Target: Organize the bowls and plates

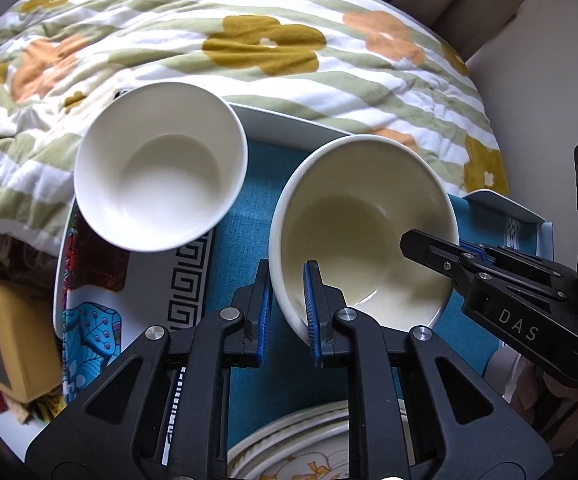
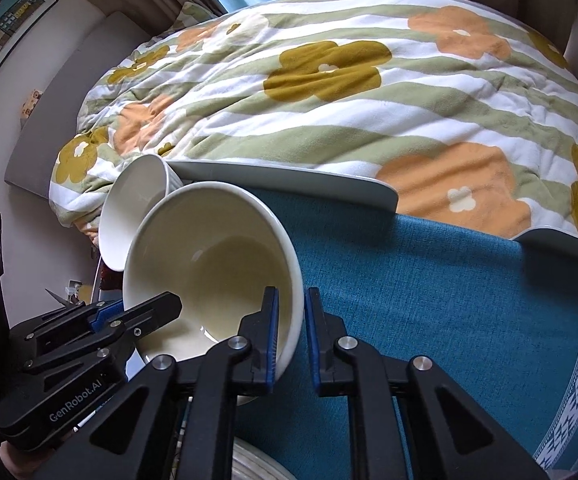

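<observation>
**Cream bowl gripped at two points of its rim**

On the blue-cloth desk (image 2: 429, 300), a cream bowl (image 1: 363, 220) is tilted and held by both tongs at once. Left tongs (image 1: 287, 304) are closed on the near wall of the bowl, one blue pad inside and one outside. Right tongs (image 2: 291, 332) are likewise closed on the opposite wall, seen in the right wrist view with one finger inside the bowl and one outside. In the left wrist view the right tongs enter from the right edge, one finger reaching into the bowl.

A white bowl (image 1: 161, 166) lies just beside the cream bowl, at its far left, resting on a patterned plate (image 1: 101, 292) with a black key border. White tray edges (image 2: 289, 180) run along the far side of the cloth. Beyond them lies a striped bed cover (image 2: 349, 92) with ochre and orange flowers. At the bottom of the left wrist view, part of a plate with an orange motif (image 1: 301, 452) shows between the fingers
</observation>
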{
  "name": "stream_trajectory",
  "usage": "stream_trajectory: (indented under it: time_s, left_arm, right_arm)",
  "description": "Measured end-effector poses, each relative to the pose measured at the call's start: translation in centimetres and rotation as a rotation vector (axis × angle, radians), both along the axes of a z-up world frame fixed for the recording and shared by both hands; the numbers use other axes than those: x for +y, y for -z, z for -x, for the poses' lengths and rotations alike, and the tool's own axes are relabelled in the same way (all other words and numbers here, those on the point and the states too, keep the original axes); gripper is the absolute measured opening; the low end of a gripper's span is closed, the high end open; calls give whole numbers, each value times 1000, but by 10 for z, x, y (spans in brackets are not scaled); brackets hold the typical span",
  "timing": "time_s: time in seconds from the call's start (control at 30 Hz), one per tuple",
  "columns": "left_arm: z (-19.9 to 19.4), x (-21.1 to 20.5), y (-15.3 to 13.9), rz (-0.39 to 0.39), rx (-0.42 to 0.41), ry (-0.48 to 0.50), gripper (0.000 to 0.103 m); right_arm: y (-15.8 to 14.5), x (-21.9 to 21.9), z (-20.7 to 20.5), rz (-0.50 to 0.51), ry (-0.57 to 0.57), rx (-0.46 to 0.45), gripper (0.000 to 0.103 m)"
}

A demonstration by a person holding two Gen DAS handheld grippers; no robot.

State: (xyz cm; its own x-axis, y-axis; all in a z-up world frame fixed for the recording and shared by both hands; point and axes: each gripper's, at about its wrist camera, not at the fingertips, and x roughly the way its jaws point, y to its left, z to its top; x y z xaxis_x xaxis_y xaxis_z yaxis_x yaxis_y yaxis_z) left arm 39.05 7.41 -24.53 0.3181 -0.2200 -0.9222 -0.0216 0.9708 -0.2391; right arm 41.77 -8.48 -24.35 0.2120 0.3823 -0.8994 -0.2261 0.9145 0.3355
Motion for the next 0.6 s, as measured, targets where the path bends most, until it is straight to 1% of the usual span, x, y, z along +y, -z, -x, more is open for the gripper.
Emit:
stream_trajectory:
  time_s: [0.2, 0.33, 0.47, 0.6]
  left_arm:
    - [24, -30, -41, -13, -62, 18, 13]
    - [49, -59, -65, 4, -99, 22, 13]
    - [78, -99, -85, 18, -137, 29, 13]
    - [106, -142, -96, 39, -162, 43, 13]
  right_arm:
    - [-37, -28, 21, -13, 4, -70, 12]
    - [-60, -58, 42, -29, 10, -109, 12]
    - [-81, -93, 69, -18, 9, -148, 12]
    - [-95, -136, 98, -10, 31, -178, 12]
